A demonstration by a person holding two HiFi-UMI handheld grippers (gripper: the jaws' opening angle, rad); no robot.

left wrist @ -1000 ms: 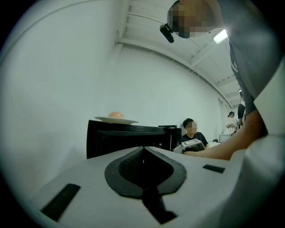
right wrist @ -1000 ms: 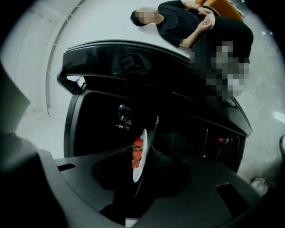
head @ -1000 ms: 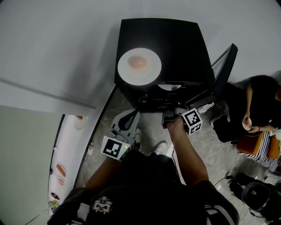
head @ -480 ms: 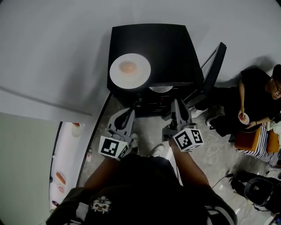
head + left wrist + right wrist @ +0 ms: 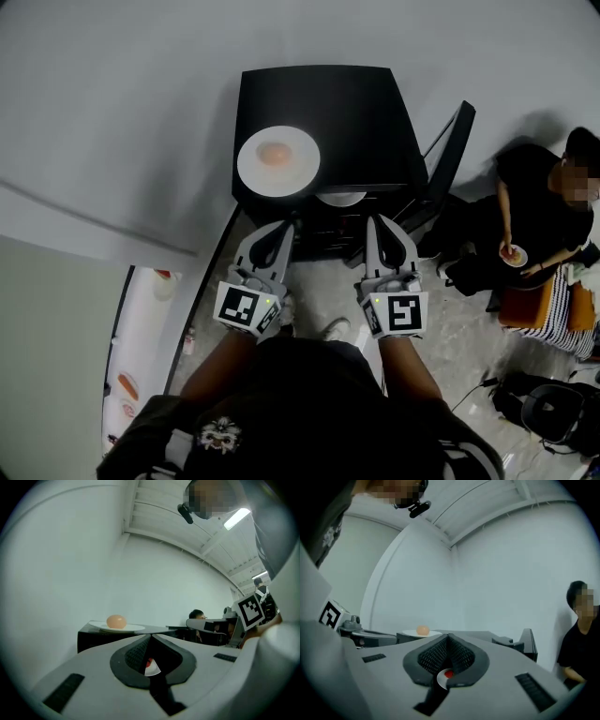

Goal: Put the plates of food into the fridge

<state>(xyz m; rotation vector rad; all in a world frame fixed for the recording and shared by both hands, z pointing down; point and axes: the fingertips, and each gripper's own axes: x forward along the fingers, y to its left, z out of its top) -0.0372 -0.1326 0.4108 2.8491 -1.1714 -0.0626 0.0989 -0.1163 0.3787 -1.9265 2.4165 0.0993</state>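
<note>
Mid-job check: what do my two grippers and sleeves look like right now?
The left gripper and right gripper both have light grey, tapering plastic bodies with black textured pads inside the jaws. Each carries a white cube printed with black square markers at its rear. No cables show. The person wears a black short-sleeved top with a pale chest print.

I see a glossy black fridge (image 5: 319, 103) against a plain off-white wall (image 5: 112, 112). The plate (image 5: 278, 161) on top is white, and the round food (image 5: 274, 153) on it is peach-orange. The second plate (image 5: 341, 198), lower down, is white too. My left hand-held gripper (image 5: 286, 225) is pale grey with black cross-hatched pads (image 5: 135, 654), and its cube (image 5: 247, 308) is patterned in black-and-white squares. The floor (image 5: 441, 319) is mottled grey stone. The seated person (image 5: 534, 202) wears black, beside a black-and-white striped cloth (image 5: 562, 323) and an orange cushion (image 5: 523, 302).
</note>
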